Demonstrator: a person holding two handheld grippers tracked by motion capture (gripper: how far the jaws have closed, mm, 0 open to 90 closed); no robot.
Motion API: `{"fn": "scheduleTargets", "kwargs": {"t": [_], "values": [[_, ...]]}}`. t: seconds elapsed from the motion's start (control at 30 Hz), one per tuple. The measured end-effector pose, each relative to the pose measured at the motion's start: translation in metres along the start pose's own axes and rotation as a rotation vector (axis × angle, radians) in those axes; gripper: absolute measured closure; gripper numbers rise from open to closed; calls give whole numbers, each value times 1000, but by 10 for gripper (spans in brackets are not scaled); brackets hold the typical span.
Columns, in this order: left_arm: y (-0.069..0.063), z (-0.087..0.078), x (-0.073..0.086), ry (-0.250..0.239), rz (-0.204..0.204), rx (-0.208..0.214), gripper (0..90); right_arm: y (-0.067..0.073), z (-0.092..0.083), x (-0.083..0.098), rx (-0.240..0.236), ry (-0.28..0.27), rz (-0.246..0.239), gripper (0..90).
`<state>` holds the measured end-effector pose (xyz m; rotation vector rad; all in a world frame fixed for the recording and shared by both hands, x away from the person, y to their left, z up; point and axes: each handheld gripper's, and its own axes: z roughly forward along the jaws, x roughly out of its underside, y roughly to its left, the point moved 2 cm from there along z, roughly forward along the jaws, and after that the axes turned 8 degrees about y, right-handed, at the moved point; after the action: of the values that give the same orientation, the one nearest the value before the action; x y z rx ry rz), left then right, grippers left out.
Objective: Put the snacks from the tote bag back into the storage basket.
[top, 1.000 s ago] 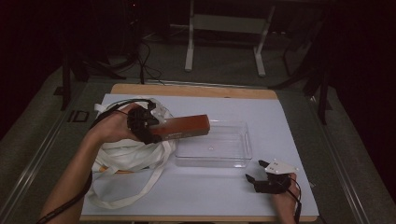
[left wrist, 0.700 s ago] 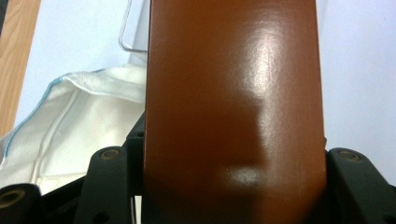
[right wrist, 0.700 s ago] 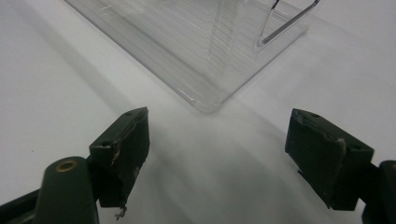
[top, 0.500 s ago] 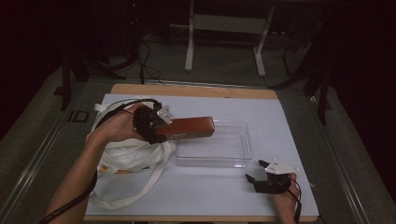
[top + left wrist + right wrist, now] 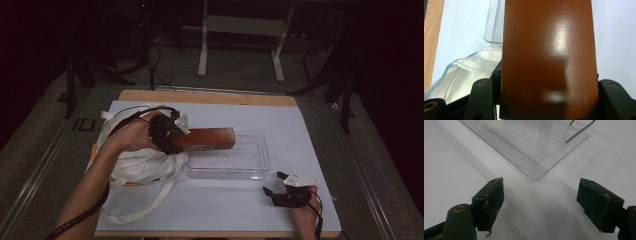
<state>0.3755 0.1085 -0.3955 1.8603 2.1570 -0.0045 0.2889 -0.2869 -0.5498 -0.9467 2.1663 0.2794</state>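
The left gripper [image 5: 172,137] clamps a brown box [image 5: 207,139] above the clear tray's [image 5: 250,172] left end, the white bag [image 5: 132,165] beside it, while the right gripper [image 5: 275,184], jaws apart, rests near the table's [image 5: 210,97] front right corner.

Wooden table [image 5: 207,96], light-toned, its top covered almost wholly by a white sheet [image 5: 300,130], with bare wood showing along the far edge and as a strip at the side in the left gripper view. Grey floor [image 5: 240,75] beyond the table, carrying a white metal stand [image 5: 202,50] with two splayed legs, loose black cables [image 5: 155,65] to the left of it, and dark stand legs [image 5: 345,100] at the right. Metal floor rail [image 5: 40,165] running along the table's left side, with a dark "ID" marking [image 5: 82,124] near the table's far-left corner.
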Motion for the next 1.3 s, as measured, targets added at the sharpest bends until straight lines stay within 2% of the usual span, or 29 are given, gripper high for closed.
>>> {"fn": "scheduleTargets", "kwargs": {"t": [0.27, 0.43, 0.93, 1.3], "values": [[-1, 1, -6, 7, 24, 5, 434, 0, 0, 0, -1, -2, 0, 217], [-3, 4, -10, 2, 31, 23, 434, 0, 0, 0, -1, -2, 0, 217], [-3, 8, -17, 12, 56, 28, 433, 0, 0, 0, -1, -1, -1, 217], [-5, 16, -24, 18, 82, 52, 434, 0, 0, 0, 0, 1, -2, 217]]}}
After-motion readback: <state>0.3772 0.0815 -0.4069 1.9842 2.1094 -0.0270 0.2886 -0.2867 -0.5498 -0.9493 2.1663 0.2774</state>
